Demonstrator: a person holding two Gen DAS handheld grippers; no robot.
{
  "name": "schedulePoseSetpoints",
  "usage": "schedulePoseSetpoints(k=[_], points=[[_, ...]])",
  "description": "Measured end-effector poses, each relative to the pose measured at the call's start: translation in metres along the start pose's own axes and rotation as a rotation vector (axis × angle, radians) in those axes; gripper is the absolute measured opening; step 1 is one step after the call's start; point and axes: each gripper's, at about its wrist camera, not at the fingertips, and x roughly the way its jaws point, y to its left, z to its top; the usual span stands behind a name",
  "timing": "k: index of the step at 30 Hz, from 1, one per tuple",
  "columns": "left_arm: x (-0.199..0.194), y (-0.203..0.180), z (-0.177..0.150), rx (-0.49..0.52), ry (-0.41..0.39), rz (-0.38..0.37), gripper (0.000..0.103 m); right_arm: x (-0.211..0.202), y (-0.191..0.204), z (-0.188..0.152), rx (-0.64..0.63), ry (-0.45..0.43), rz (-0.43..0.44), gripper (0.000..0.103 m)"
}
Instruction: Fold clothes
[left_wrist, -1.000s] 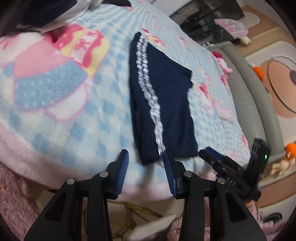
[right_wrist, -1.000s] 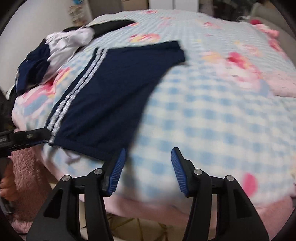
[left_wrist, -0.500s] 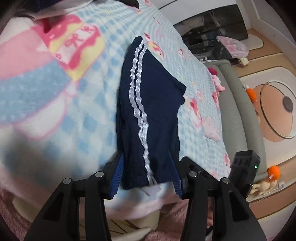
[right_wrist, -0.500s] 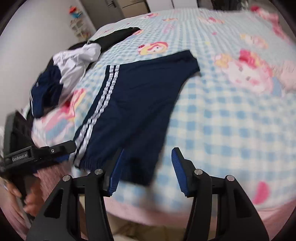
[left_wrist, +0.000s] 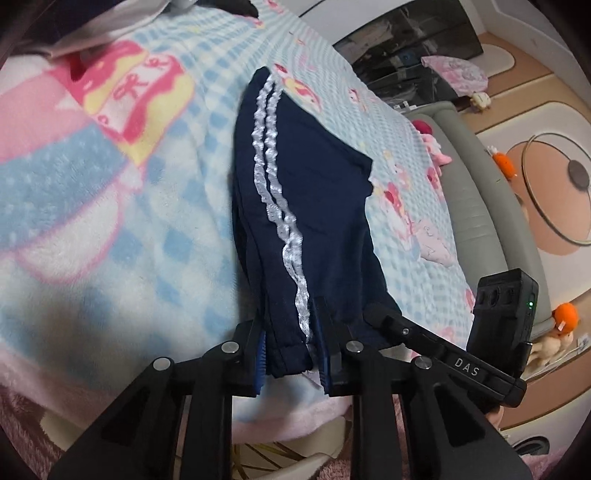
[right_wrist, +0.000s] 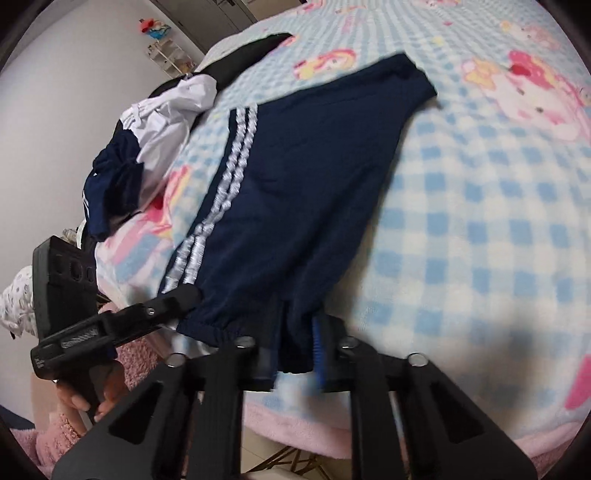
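Navy shorts with two white side stripes lie flat on a blue-checked cartoon blanket. In the left wrist view my left gripper is closing on the striped corner of the waistband, with the fabric pinched between its pads. My right gripper is shut on the other end of the shorts' waistband at the blanket's near edge. Each view shows the other gripper alongside: the right gripper and the left gripper, the latter with a hand on its handle.
A pile of white, navy and black clothes lies on the bed beyond the shorts. A grey padded bed edge runs along the far side, with a play mat and orange toys on the floor. The blanket's pink hem hangs below the grippers.
Both grippers came in over the near edge of the shorts and went from open to shut on the waistband, one at each end.
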Motion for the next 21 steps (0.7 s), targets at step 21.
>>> schedulePoseSetpoints(k=[21], points=[[-0.018,0.006,0.068,0.121,-0.059,0.120,0.048,-0.027,-0.016,0.037,-0.102,-0.113,-0.182,0.039]])
